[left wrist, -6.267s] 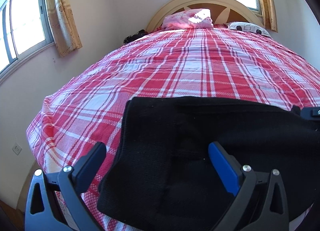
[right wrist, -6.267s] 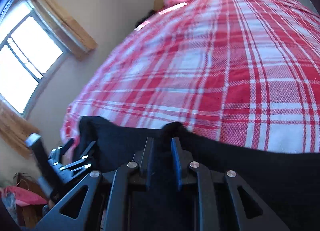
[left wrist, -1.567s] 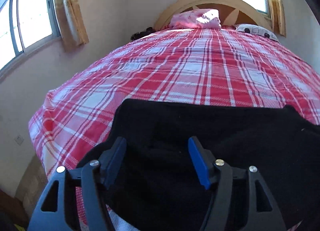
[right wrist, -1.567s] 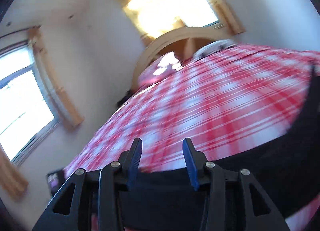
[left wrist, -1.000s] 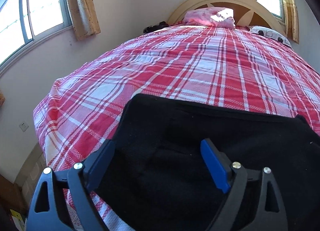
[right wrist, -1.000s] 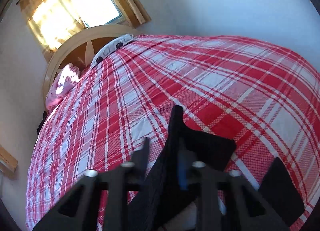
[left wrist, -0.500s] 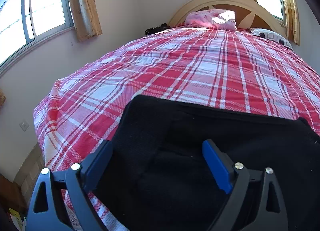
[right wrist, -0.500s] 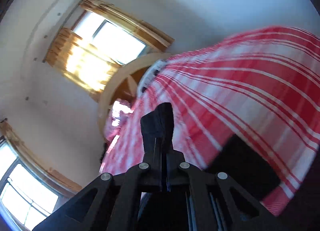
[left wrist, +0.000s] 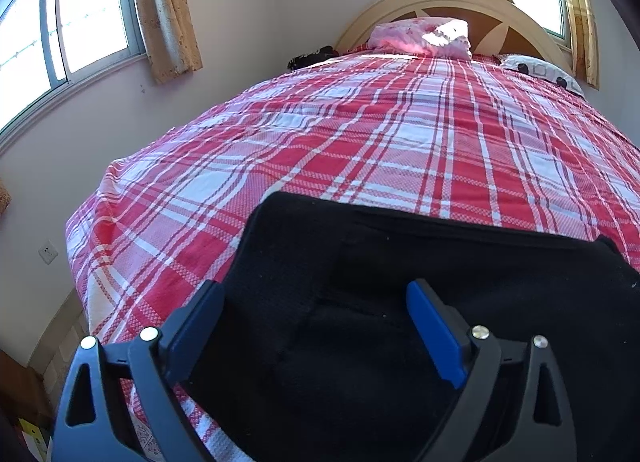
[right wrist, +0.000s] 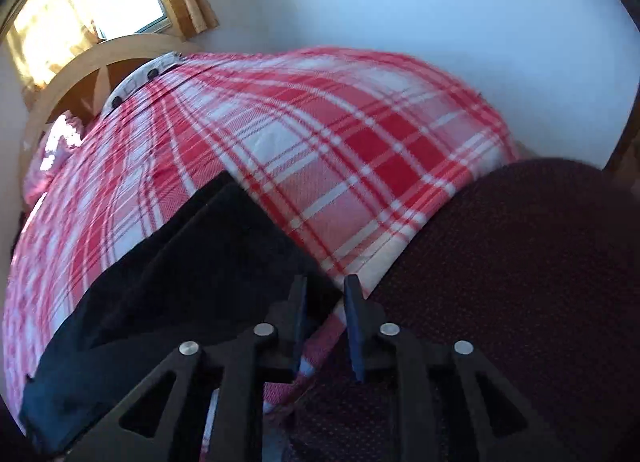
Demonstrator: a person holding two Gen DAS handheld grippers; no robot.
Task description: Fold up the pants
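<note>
The left claw [left wrist: 316, 326] stands wide over the black pants [left wrist: 400, 302], touching nothing, so it cannot pin the folded stack lying near the foot edge of the plaid bed [left wrist: 360, 134]. The right claw [right wrist: 325, 322] is narrow and opening with the cloth's corner between its jaws; judging by this, the top layer could drag askew or slip toward the edge.

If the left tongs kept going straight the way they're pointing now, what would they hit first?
Most likely the black pants. The left tongs stand open, angled down, with that fabric filling the space between and just beyond the fingertips. The plaid bedspread lies farther on.
</note>
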